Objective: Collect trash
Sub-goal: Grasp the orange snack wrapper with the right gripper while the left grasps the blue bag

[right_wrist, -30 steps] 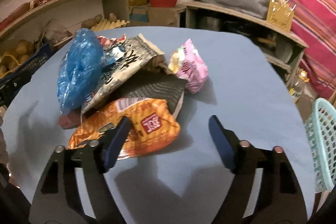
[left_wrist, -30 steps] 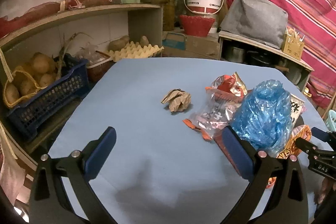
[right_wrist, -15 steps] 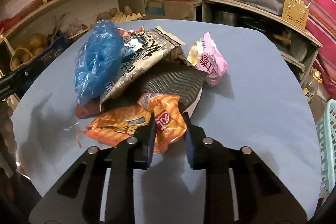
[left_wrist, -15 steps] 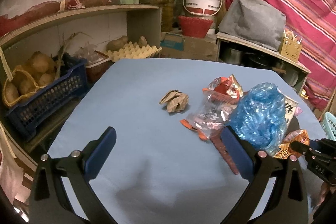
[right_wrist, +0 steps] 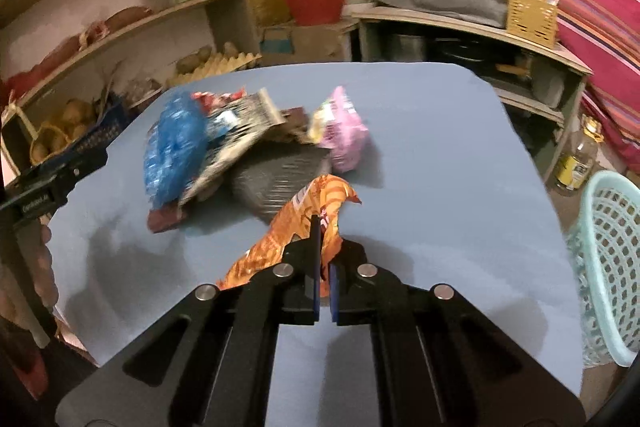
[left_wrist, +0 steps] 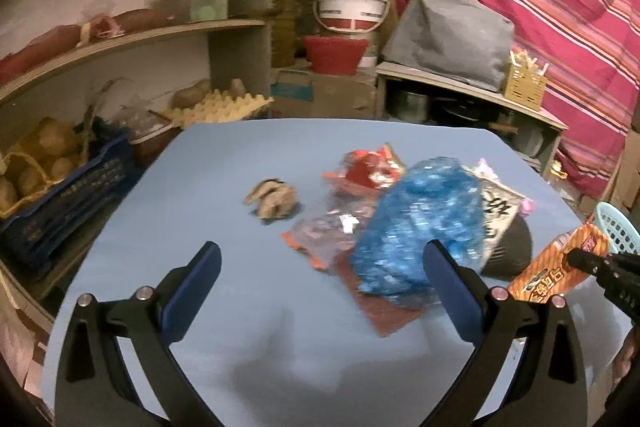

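Note:
My right gripper [right_wrist: 323,251] is shut on an orange snack wrapper [right_wrist: 304,215], lifted clear of the blue table [right_wrist: 440,167]; the same orange wrapper [left_wrist: 560,267] shows at the right of the left wrist view, pinched by the right gripper [left_wrist: 576,261]. A heap of trash lies behind it: a blue plastic bag [right_wrist: 176,151], a black-and-white packet [right_wrist: 236,139], a dark ribbed bag [right_wrist: 280,179] and a pink packet [right_wrist: 344,135]. My left gripper [left_wrist: 320,279] hangs open over the table, short of the blue bag [left_wrist: 420,227], a red wrapper [left_wrist: 368,171] and a crumpled brown paper [left_wrist: 272,199].
A pale green mesh basket [right_wrist: 612,267] stands beside the table's right edge. Shelves with a blue crate of potatoes [left_wrist: 60,195] and an egg tray [left_wrist: 224,107] line the left. A low shelf [right_wrist: 480,27] and a striped cloth [left_wrist: 540,7] stand behind the table.
My right gripper closed on the orange wrapper and lifted it off the heap toward the right. My left gripper drew back a little and stayed open.

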`<state>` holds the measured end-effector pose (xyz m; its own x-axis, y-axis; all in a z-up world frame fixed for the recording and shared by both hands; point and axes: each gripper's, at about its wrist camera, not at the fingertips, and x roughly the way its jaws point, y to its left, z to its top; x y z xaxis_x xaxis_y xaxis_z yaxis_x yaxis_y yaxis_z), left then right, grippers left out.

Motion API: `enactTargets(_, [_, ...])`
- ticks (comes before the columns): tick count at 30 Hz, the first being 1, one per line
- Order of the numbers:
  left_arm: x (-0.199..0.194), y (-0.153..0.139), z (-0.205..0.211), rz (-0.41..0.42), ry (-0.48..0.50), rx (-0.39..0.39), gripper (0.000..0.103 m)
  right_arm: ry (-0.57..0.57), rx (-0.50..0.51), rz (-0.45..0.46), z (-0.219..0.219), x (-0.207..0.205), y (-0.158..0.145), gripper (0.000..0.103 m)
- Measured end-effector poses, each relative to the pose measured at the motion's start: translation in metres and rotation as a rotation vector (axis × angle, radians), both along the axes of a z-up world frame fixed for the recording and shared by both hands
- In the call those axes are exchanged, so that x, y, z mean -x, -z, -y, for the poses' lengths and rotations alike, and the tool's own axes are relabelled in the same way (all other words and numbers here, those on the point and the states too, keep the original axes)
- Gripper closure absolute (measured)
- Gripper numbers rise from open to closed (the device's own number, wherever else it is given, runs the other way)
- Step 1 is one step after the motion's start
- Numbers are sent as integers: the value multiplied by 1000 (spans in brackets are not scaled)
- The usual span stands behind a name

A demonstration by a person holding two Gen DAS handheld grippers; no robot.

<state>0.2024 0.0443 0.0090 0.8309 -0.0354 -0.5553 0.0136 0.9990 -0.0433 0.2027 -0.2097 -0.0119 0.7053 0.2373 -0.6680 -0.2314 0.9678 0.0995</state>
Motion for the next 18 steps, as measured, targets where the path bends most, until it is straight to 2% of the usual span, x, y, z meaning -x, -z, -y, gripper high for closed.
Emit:
enactTargets(7, [-13,1,36,5,44,12,5,60,-11,11,30,-1,-3,99])
enactTargets(13, [-32,12,48,-28,65,27,7,67,-10,2,38,1,-1,99])
enactTargets(15, [-35,15,51,-42,79,35,21,71,-13,0,41,2,0,99])
enactTargets(18, [-40,23,55,-80,112,52,37,76,-17,0,44,2,-1,99])
